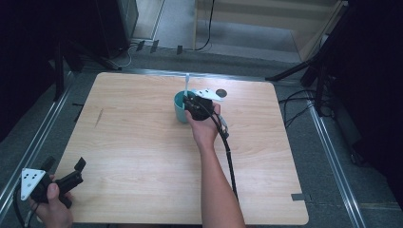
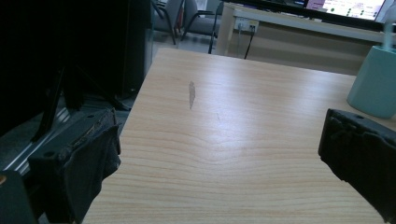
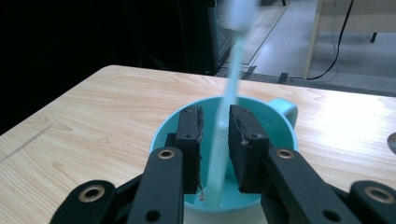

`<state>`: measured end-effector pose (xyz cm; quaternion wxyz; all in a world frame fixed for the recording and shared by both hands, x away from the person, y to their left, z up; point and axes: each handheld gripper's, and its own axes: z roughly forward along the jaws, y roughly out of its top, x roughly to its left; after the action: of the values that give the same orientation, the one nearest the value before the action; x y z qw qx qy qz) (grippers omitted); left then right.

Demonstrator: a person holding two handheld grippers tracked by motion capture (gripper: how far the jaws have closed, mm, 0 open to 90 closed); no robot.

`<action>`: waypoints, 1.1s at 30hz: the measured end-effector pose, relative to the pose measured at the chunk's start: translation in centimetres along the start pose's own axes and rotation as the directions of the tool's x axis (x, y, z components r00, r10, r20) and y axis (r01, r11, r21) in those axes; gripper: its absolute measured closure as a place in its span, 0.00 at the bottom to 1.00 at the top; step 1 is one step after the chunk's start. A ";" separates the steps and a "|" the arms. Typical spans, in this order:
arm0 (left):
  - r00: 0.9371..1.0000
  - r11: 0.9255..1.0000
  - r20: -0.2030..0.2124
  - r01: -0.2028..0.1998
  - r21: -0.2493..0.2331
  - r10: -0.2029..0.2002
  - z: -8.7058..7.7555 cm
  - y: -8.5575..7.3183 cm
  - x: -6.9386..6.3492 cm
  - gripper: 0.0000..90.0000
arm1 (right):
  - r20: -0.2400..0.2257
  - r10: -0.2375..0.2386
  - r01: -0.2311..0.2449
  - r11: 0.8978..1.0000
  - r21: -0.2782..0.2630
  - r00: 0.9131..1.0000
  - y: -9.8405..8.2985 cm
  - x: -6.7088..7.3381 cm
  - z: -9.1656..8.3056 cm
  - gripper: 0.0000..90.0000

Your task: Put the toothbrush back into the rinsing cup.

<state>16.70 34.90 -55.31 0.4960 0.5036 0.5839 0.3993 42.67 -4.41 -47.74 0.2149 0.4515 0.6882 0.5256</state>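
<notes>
Right gripper view: one pale blue toothbrush (image 3: 224, 140) stands in one teal cup (image 3: 161, 135), loose between my right gripper's (image 3: 215, 135) narrowly parted jaws. My left gripper (image 1: 64, 178) gapes wide, empty.

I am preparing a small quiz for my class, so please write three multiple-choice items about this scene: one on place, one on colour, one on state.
1. Where is the toothbrush?
A in the cup
B flat on the table
C on the floor
2. What colour is the cup?
A red
B teal
C black
3. How are the left gripper jaws?
A shut
B open, empty
C holding the cup

1A: it stands upright inside the cup.
2B: its wall is teal.
3B: the jaws stand wide apart with nothing between them.
</notes>
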 end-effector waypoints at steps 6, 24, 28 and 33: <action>1.000 1.000 -0.001 0.003 0.000 -0.003 0.1 0.0 0.0 0.00 | -0.031 0.026 -0.028 0.998 -0.051 0.999 0.8 -0.2 -1.0 0.74; 1.000 1.000 -0.003 -0.008 0.003 0.008 0.1 0.0 -0.1 0.00 | 0.015 -0.030 0.032 0.991 -0.130 0.999 0.7 -2.9 -6.6 0.52; 1.000 1.000 -0.004 -0.010 0.005 0.010 0.1 0.0 -0.1 0.00 | 0.072 -0.001 0.010 0.992 -0.125 0.997 0.6 -3.7 -8.2 0.35; 1.000 1.000 -0.004 -0.014 0.007 0.014 0.1 0.0 -0.2 0.00 | 0.148 -0.013 0.017 1.000 -0.024 0.989 0.5 -4.7 -9.9 0.03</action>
<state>16.80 34.73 -55.29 0.4903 0.5084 0.5828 0.4018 37.57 -13.63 -44.62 0.2749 0.4811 0.6672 0.4978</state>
